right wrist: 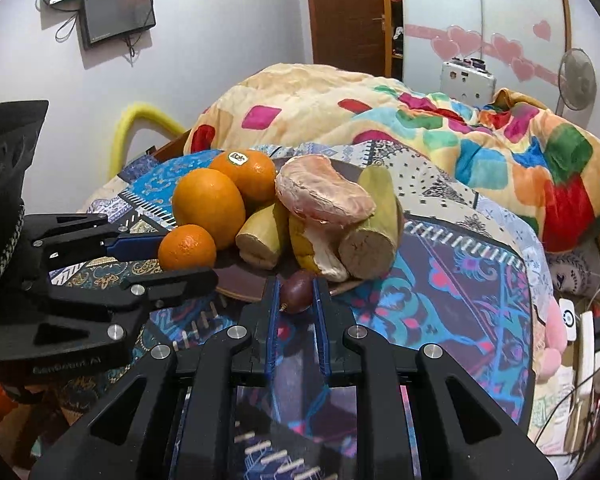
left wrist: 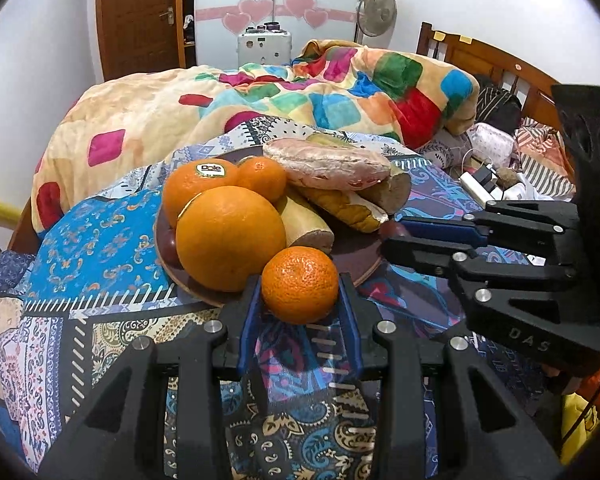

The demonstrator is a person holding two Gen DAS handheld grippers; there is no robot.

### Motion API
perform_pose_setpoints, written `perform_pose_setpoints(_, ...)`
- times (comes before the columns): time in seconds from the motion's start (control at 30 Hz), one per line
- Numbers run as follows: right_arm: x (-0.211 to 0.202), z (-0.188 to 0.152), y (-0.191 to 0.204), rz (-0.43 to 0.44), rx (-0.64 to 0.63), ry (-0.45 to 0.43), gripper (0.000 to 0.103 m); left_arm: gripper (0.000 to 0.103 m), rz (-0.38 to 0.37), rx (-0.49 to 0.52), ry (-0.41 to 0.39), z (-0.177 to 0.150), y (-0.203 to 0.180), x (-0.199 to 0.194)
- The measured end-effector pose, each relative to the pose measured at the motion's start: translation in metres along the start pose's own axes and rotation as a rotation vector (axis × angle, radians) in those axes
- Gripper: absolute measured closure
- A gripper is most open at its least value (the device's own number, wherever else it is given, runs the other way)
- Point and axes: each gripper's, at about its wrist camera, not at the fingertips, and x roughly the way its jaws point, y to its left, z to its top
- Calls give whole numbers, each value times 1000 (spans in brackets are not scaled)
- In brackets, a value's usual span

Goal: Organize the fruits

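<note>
My left tool (left wrist: 300,300) grips a small mandarin (left wrist: 299,284) between its blue pads. My right tool (right wrist: 296,296) is clamped on a dark purple grape (right wrist: 296,290). Just beyond both sits the wooden plate (left wrist: 364,268), piled with a large orange (left wrist: 230,238), a stickered orange (left wrist: 196,186), peeled pomelo (left wrist: 328,164) and banana pieces (left wrist: 304,224), on the patterned bedsheet (left wrist: 100,232).

small mandarin (left wrist: 299,284), bright orange with pebbled skin, clamped between blue pads just at the near rim of the round plate (left wrist: 360,256); small dark red-purple fruit (right wrist: 297,291), smooth and oval, likewise pinched between pads at the plate's near edge. on the plate, heaped and touching: large smooth orange (left wrist: 230,236), a stickered orange (left wrist: 198,184) behind it, another mandarin (left wrist: 261,178), a peeled pink pomelo segment (left wrist: 328,168) lying atop pale cut stalk pieces (right wrist: 370,236).
</note>
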Motion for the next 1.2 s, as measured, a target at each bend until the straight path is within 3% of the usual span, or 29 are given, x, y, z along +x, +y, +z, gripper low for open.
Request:
perform_pose_setpoints(0.27,8,3,6,16,-22,20,88,66,2,13,-1,0,-1,2)
perform_pose_setpoints(0.43,12,3,8,17,-30,34,88,59,-18,13,-2,1,-2,3)
perform_pose_setpoints(0.8,11,4,4,19,-14,30,86,58,7,-5,-17,-3,4,-3)
perform_pose_setpoints(1.0,-9,4,9,23,-6,-2,86,58,27,-29,-64,-3,7,-29)
perform_pose_setpoints(1.2,-57,11,18,15,5,-102,85,58,60,-33,-161,-2,0,-78)
